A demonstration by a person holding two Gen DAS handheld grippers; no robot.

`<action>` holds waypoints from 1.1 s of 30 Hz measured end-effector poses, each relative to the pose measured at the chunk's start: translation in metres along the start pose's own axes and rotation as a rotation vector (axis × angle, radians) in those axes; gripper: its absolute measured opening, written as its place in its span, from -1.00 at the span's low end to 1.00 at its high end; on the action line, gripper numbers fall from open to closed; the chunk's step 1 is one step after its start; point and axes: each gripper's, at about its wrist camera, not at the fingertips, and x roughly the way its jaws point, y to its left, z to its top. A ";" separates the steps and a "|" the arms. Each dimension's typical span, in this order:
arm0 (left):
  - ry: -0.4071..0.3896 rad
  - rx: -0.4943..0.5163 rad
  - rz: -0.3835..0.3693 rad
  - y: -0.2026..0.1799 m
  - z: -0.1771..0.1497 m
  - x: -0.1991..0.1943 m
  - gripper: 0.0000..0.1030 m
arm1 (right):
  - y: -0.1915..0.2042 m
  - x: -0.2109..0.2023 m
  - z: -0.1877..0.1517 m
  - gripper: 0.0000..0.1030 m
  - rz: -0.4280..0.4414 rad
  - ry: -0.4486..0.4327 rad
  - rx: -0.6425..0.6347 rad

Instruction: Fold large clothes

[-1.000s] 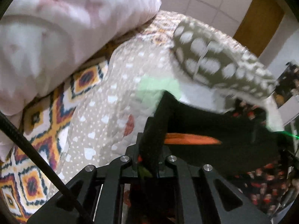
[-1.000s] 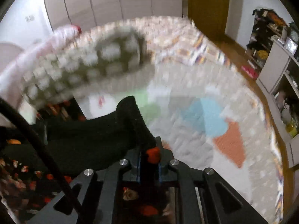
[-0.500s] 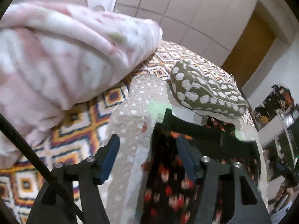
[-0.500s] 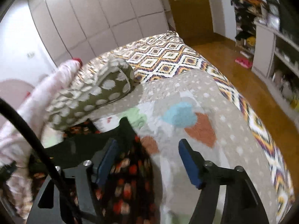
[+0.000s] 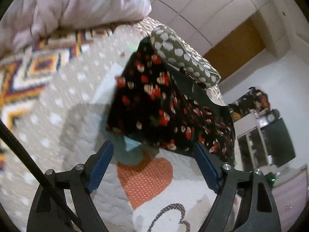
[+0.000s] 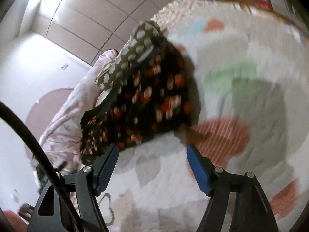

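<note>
A black garment with red and cream flowers [image 5: 160, 104] lies folded on the quilted bedspread [image 5: 73, 116], its far end against a green spotted pillow [image 5: 179, 54]. My left gripper [image 5: 152, 162] is open and empty, just short of the garment's near edge. In the right wrist view the same garment [image 6: 146, 104] lies ahead and to the left, blurred. My right gripper [image 6: 150, 160] is open and empty, its left pad [image 6: 107, 166] near the garment's near edge.
A pink and white duvet [image 5: 77, 5] is bunched at the far left. The bedspread shows heart patches, one orange [image 5: 146, 179]. A patterned sheet [image 5: 29, 71] lies under it. Wardrobe doors [image 5: 193, 9] and shelves [image 5: 266, 119] stand beyond the bed.
Both grippers were shut on the garment a second ago, opened and let it go, and have pulled back. The garment now lies folded on the bed.
</note>
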 end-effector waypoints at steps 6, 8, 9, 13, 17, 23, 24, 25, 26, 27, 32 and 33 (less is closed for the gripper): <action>0.009 -0.162 -0.115 0.031 0.001 0.037 0.62 | -0.011 0.042 -0.001 0.62 0.039 -0.037 0.111; 0.002 -0.174 -0.139 0.036 0.006 0.047 0.62 | -0.011 0.050 0.009 0.62 0.063 -0.078 0.137; -0.004 -0.179 -0.158 0.038 0.009 0.050 0.62 | -0.012 0.053 0.014 0.65 0.080 -0.104 0.155; -0.018 -0.209 -0.223 0.043 0.022 0.064 0.69 | -0.018 0.066 0.029 0.78 0.146 -0.159 0.247; -0.024 -0.231 -0.270 0.045 0.031 0.065 0.71 | -0.013 0.074 0.040 0.84 0.134 -0.182 0.258; -0.069 -0.269 -0.292 0.064 0.018 0.039 0.71 | -0.006 0.048 0.019 0.83 0.021 -0.178 0.184; -0.077 -0.274 -0.286 0.066 0.013 0.034 0.71 | -0.010 0.043 0.012 0.82 0.017 -0.174 0.191; -0.085 -0.280 -0.285 0.068 0.009 0.031 0.71 | -0.016 0.040 0.005 0.80 0.024 -0.162 0.218; -0.088 -0.287 -0.289 0.069 0.006 0.030 0.71 | -0.022 0.037 0.001 0.80 0.045 -0.158 0.236; -0.088 -0.297 -0.301 0.068 0.002 0.029 0.72 | -0.024 0.034 0.000 0.80 0.059 -0.165 0.241; -0.051 -0.275 -0.311 0.053 0.003 0.050 0.73 | -0.020 0.047 0.006 0.91 0.076 -0.162 0.287; -0.045 -0.269 -0.298 0.051 0.005 0.056 0.73 | -0.016 0.054 0.010 0.93 0.081 -0.161 0.281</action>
